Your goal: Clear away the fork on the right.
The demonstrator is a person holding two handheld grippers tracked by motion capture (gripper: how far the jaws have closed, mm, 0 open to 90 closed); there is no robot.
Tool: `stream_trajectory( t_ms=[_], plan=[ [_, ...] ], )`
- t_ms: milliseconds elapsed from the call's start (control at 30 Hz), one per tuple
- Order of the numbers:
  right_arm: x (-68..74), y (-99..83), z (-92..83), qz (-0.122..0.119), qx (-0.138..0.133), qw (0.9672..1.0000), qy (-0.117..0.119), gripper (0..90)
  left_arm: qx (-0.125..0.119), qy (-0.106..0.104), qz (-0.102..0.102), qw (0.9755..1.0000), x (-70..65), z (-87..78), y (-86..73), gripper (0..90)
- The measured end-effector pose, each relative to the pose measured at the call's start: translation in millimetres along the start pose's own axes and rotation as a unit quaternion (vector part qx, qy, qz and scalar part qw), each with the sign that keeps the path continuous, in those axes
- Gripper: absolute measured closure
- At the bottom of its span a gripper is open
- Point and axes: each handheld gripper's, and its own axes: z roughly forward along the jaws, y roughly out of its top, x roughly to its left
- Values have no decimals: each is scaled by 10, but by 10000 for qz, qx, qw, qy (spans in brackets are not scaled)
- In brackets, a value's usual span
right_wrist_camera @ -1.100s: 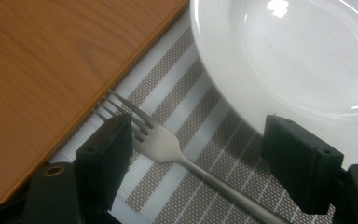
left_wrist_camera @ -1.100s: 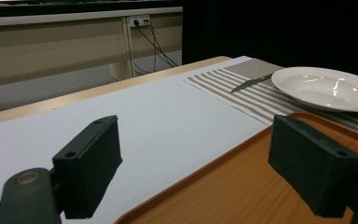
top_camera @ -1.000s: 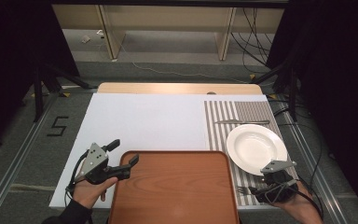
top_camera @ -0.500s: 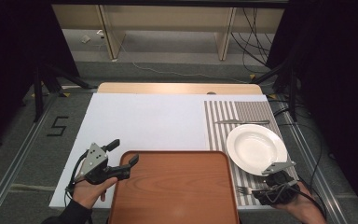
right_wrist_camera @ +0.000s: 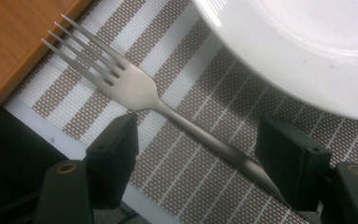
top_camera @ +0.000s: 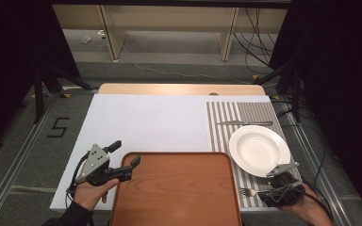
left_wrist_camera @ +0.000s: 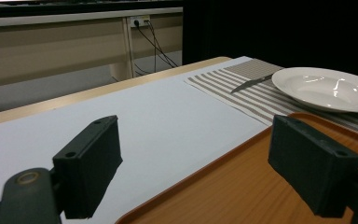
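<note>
– Where's the right gripper (top_camera: 274, 190)?
– Low over the striped mat (right_wrist_camera: 186, 116), jaws just narrowing, unclamped, fork (right_wrist_camera: 135, 91) between them beside the plate (top_camera: 259, 150).
– Left gripper (top_camera: 122, 157)?
– Open at the tray (left_wrist_camera: 223, 186) corner; knife (left_wrist_camera: 251, 83) beyond.

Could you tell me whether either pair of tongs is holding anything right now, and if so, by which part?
Nothing is held. The right tongs straddle the fork handle, still lying on the mat, their jaws closing. The left tongs stand open over the tray edge.
</note>
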Motion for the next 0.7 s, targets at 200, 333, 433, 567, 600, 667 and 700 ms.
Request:
stream_trajectory(
  t_ms=[200,333,433,567,600,667,700],
  plan=[
    [-29,1,26,-51,118,9999,-15,325,3,-9,13,10000,-3,3,0,166],
    [-55,12,44,-60,178,9998,-3,341,5,-9,13,10000,-3,4,-1,166],
    [-57,21,62,-123,236,9996,7,353,12,-2,4,10000,-3,9,-2,166],
    [-93,24,87,-120,340,9993,31,373,26,-13,18,10000,-5,17,-3,167],
    [-99,23,91,-118,348,9993,37,375,27,-17,17,10000,-6,19,-4,167],
    [-111,28,92,-126,365,9992,89,391,30,-22,16,10000,-6,21,-4,167],
    [-110,33,95,-150,379,9991,107,394,30,-22,16,10000,-6,21,-4,167]
  ],
)
